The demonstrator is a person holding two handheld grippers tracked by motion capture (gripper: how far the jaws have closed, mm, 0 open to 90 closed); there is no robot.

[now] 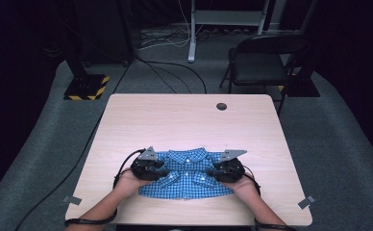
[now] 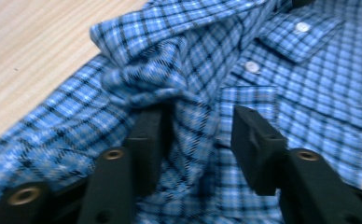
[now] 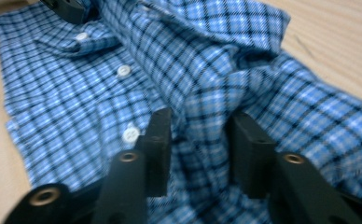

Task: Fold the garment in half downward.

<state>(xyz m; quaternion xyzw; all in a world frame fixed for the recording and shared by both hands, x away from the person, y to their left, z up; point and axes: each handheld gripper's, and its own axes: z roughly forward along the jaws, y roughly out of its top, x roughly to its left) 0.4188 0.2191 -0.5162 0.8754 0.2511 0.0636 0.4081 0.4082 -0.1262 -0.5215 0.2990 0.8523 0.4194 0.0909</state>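
1. The blue checked shirt (image 1: pixel 187 175) lies front up near the person's edge of the table (image 1: pixel 184 118), collar toward the far side, with each sleeve folded in over the chest. The step in hand looks like letting go of those sleeve folds cleanly.

2. The left gripper (image 2: pixel 198 140) stands with its jaws partly apart around a raised ridge of sleeve cloth; one jaw lies against the ridge, the other is clear of it, so the cloth sits between them unpinched.

3. The right gripper (image 3: pixel 198 142) is much the same: jaws moderately parted, a puckered fold rising between them, not clamped.

4. To do this well, the person should probably widen both sets of jaws a little more before lifting, so that no pad drags the fold open.

5. Both hands would best rise straight up, not sideways, since the ridges look loose and could spring back.

6. A bunched ridge may want pressing flat afterwards, for a tidy fold.
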